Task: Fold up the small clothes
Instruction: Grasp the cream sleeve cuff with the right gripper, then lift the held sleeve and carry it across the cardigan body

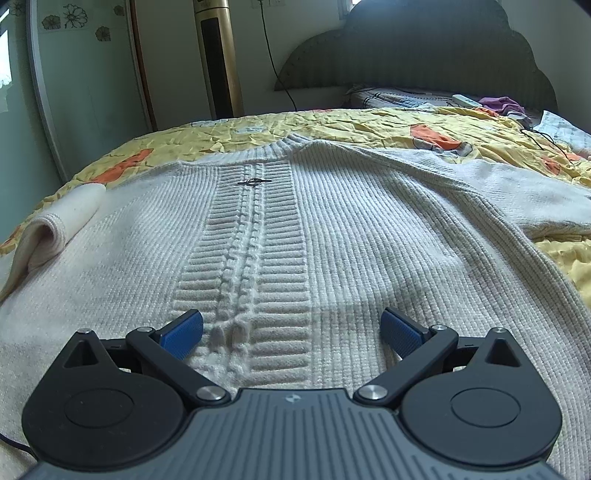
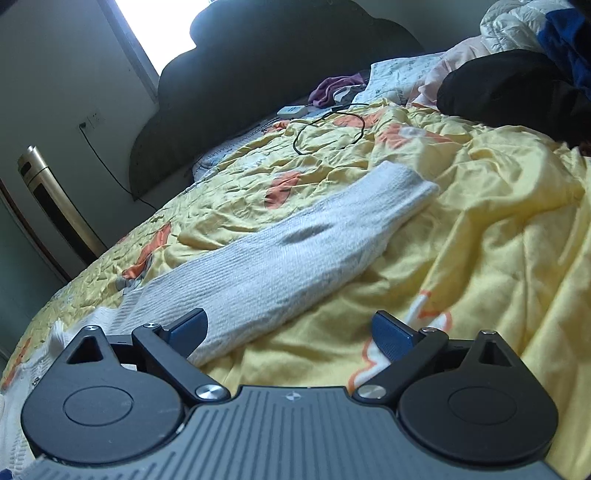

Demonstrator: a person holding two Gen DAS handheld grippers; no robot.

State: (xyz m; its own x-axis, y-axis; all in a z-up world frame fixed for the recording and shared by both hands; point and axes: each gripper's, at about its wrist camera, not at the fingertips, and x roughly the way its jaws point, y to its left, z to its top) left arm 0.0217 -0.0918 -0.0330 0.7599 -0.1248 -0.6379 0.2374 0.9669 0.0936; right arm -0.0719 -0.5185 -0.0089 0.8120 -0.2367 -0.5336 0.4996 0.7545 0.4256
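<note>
1. I see a cream ribbed knit sweater (image 1: pixel 332 229), woolly and matt, its sleeve (image 2: pixel 295 243) coarse-textured.
2. The yellow quilted cotton bedspread (image 2: pixel 480 221) looks crinkled, faintly sheeny.
3. My left gripper (image 1: pixel 291 332) carries textured blue rubber pads (image 1: pixel 183 334), matt black plastic and shiny metal pins.

Setting: a home bedroom. A bed is taking up most of both views, with a crumpled yellow quilt (image 1: pixel 369 125) printed in orange lying over it and a dark scalloped padded headboard (image 1: pixel 417 48) standing at its far end. A gold tower fan (image 1: pixel 218 55) is standing by the wall, its cord running up to a socket. Loose clothes and a puffy jacket (image 2: pixel 513 26) are piling up near the pillows; a white power strip (image 2: pixel 291 110) is lying there too.
</note>
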